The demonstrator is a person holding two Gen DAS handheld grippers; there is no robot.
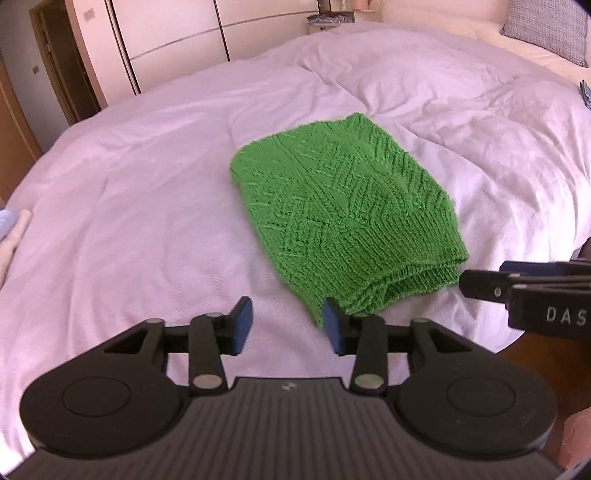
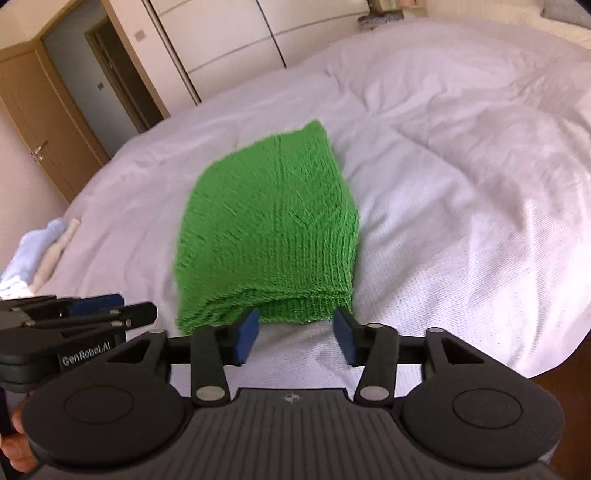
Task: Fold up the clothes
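A green knitted sweater lies folded into a thick rectangle on the white bed; it also shows in the right wrist view. My left gripper is open and empty, just off the sweater's near left corner. My right gripper is open and empty, with its blue pads at the sweater's near edge. Each gripper shows from the side in the other's view: the right one at the sweater's near right corner, the left one at its near left corner.
The white duvet covers the bed. A small pile of pale blue and white clothes lies at the bed's left edge. A wardrobe and a wooden door stand behind. A grey pillow lies at the far right.
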